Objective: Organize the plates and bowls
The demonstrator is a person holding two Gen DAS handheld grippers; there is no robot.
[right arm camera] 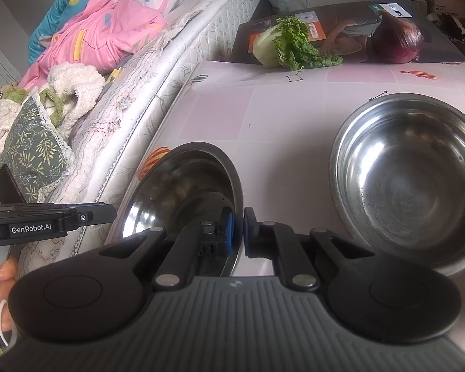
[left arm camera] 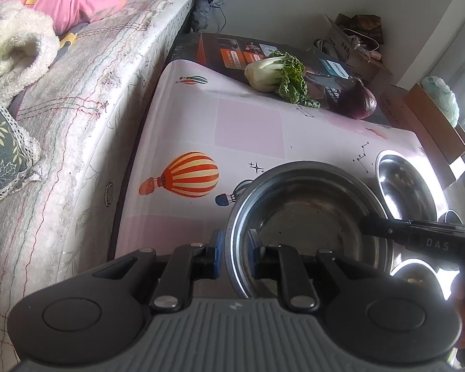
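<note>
Now both grippers hold the same steel bowl (left arm camera: 307,217) by its rim, one on each side. The left gripper (left arm camera: 235,257) has its blue pads (left arm camera: 219,254) pressed on the near rim, one pad outside the wall and one inside, so the jaws are narrow and closed on the metal. The right gripper (right arm camera: 236,231) does the same on the opposite rim of this bowl (right arm camera: 183,192), with its pads almost together around the thin edge. In the right wrist view the bowl looks tilted, its open side turned towards the left of that picture; whether its bottom touches the table I cannot tell. It is over the table with the pink cloth (left arm camera: 248,124), which carries a printed hot-air balloon (left arm camera: 186,175). A second, larger steel bowl (right arm camera: 409,173) stands upright on the cloth, just beside the held one and apart from it. In the left wrist view part of one more shiny bowl (left arm camera: 415,274) shows at the lower right, mostly hidden behind the other gripper. At the far end of the table a leafy green vegetable (right arm camera: 282,43) and a red onion (right arm camera: 398,42) lie on a dark flat box (right arm camera: 350,31). A bed with a pink blanket (right arm camera: 102,34) runs along the left side of the table.
</note>
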